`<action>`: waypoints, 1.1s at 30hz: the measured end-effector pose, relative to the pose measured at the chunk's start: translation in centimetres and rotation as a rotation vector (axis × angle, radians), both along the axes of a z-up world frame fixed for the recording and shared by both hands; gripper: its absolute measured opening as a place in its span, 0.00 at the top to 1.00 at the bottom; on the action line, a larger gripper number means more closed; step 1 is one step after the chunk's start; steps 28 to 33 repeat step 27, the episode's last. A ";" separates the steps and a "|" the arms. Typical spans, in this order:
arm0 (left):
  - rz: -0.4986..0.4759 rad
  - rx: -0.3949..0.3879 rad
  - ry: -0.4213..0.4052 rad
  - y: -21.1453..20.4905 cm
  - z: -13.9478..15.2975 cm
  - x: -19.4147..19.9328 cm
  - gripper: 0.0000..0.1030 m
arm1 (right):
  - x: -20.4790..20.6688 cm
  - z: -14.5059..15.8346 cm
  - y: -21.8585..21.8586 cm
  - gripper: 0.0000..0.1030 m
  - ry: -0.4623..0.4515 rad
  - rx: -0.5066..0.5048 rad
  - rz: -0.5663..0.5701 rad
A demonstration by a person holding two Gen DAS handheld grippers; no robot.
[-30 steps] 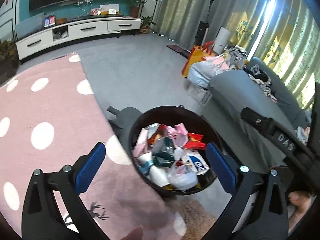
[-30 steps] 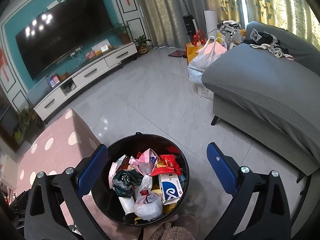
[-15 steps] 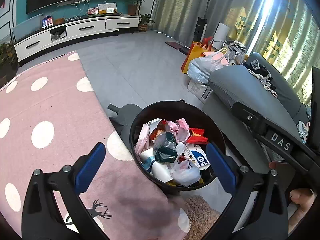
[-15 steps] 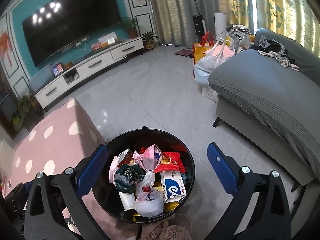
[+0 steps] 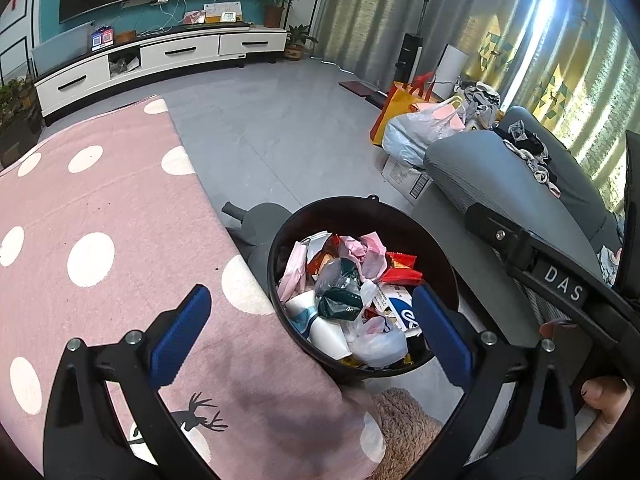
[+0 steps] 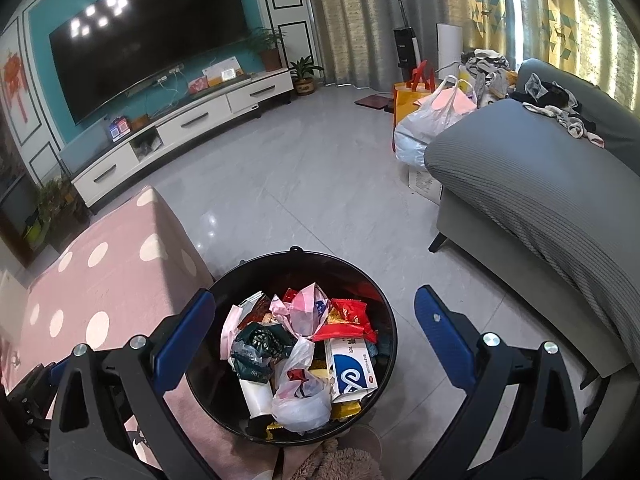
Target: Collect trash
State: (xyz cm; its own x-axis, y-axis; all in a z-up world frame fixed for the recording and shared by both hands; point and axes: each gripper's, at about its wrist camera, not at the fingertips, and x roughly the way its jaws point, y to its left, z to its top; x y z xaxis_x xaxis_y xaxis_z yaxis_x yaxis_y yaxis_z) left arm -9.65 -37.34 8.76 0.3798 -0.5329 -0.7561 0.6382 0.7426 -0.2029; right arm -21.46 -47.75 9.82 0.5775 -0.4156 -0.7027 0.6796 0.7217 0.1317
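Observation:
A round black trash bin [image 5: 280,240] [image 6: 384,304] stands on the floor beside the table, holding several pieces of trash: wrappers, plastic bags, a paper cup and a white-and-blue box [image 6: 352,368]. My left gripper [image 5: 310,340] is open and empty, above the table's edge and the bin. My right gripper [image 6: 314,344] is open and empty, held above the bin. The right gripper's black body [image 5: 560,284] shows at the right of the left wrist view.
A table with a pink polka-dot cloth [image 5: 92,208] [image 6: 116,256] sits left of the bin. A grey sofa [image 6: 540,184] with clothes is on the right, bags [image 6: 432,120] behind it. A TV cabinet [image 6: 188,128] lines the far wall. Grey tiled floor lies between.
Both grippers have risen and drawn back a little from the bin, so it sits lower and smaller in view. Both stay open and empty.

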 end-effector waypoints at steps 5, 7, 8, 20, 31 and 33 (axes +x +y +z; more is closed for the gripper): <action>0.001 -0.002 -0.005 0.2 0.1 -0.2 0.03 | 0.1 -0.1 0.1 0.05 0.003 0.002 0.003; -0.001 -0.008 -0.005 0.3 0.2 -0.2 0.03 | 0.1 -0.1 0.1 0.05 0.008 0.000 -0.001; -0.002 -0.010 -0.005 0.3 0.2 -0.2 0.03 | 0.1 -0.1 0.1 0.05 0.010 -0.002 -0.003; -0.016 -0.015 -0.027 0.6 0.5 -0.7 0.03 | 0.1 -0.3 -0.1 0.05 0.019 -0.003 -0.004; -0.002 -0.017 -0.036 1.0 0.8 -0.7 0.03 | 0.0 -0.4 -0.1 0.05 0.018 -0.005 -0.010; -0.002 -0.017 -0.036 1.0 0.8 -0.7 0.03 | 0.0 -0.4 -0.1 0.05 0.018 -0.005 -0.010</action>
